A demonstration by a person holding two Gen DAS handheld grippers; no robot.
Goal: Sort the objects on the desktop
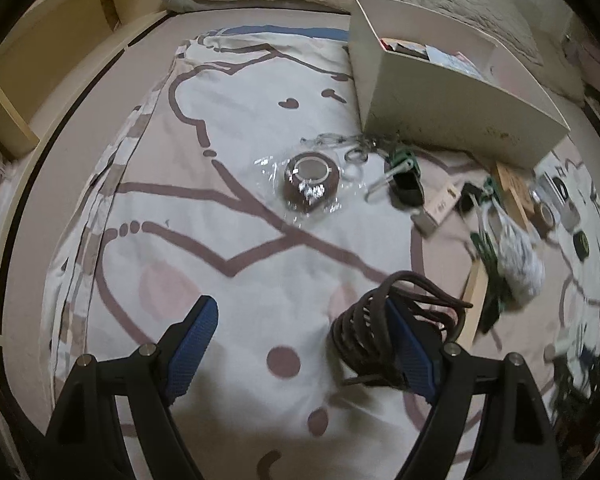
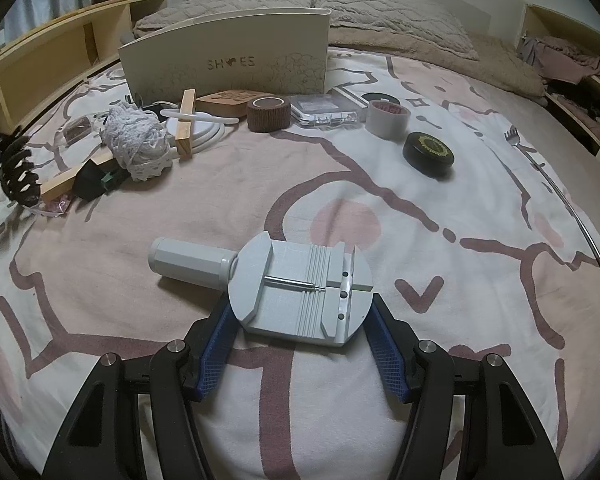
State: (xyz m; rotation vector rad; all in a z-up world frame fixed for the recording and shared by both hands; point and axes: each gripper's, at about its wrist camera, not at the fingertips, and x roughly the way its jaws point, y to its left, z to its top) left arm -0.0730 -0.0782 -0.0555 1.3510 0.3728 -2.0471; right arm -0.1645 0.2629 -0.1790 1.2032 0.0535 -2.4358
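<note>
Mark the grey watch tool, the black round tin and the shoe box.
grey watch tool (image 2: 300, 292): right wrist view, flat round base.
black round tin (image 2: 429, 153): right wrist view, lid top.
shoe box (image 2: 228, 65): right wrist view, printed side wall.

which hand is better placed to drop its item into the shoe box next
Left. Its tongs carry the dark coiled cord, with the shoe box opening facing them; the right tongs face its closed side.

I'm over a bed whose pink-and-white cartoon sheet (image 2: 380, 184) fills my view. Quilted beige pillows (image 2: 380, 12) lie at twelve o'clock, wooden shelving (image 2: 60, 52) at ten, dim indoor light.
</note>
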